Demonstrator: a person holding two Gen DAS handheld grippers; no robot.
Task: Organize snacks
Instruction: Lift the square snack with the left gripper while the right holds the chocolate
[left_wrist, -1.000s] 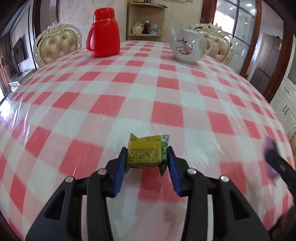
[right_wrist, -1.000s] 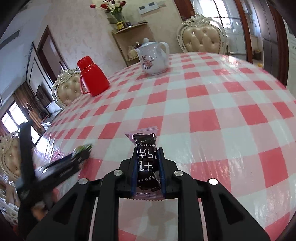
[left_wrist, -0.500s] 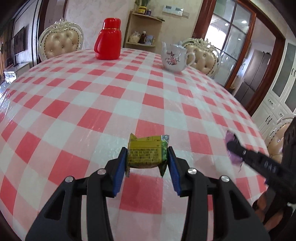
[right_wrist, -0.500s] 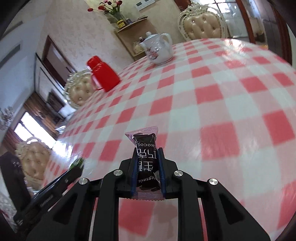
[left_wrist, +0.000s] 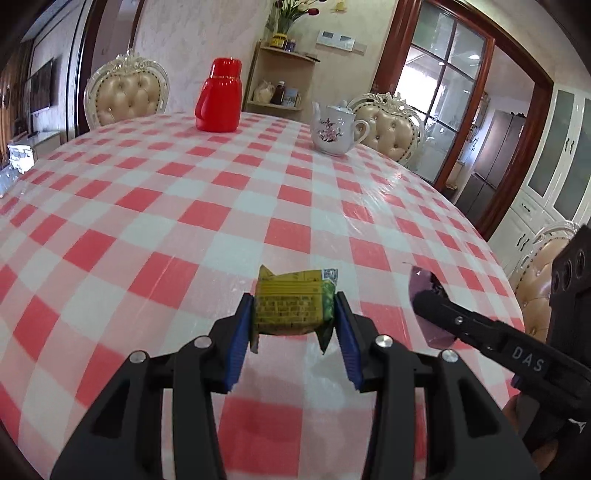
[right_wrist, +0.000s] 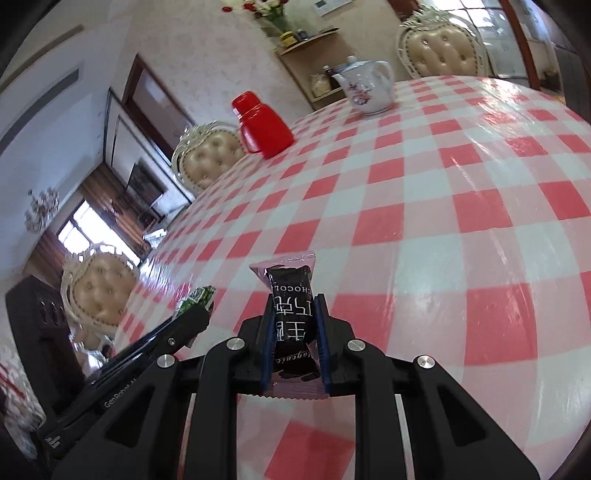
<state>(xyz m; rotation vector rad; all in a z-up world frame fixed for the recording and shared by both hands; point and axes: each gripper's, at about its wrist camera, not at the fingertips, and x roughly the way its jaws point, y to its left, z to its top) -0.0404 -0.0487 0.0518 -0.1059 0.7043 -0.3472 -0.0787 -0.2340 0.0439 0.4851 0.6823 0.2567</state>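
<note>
Left tool (left_wrist: 294, 312) clamps a yellow snack (left_wrist: 291, 304) across its width, blue pads (left_wrist: 242, 330) on both sides; the crimped foil ends stick out past the pads, so the grip sits on the firm middle. Right tool (right_wrist: 294, 330) clamps a dark chocolate bar (right_wrist: 293, 314) lengthwise, its pink serrated seal projecting forward. Both packs are held above the counter (left_wrist: 184, 206), near its front edge, probably in transit to wherever the snacks get grouped; no container in view. Wrappers are thin and crinkly, likely slippery. Counter cloth is glossy red-white check. Far side: red plastic jug (left_wrist: 218, 96) left, floral china teapot (left_wrist: 334, 129) right.
</note>
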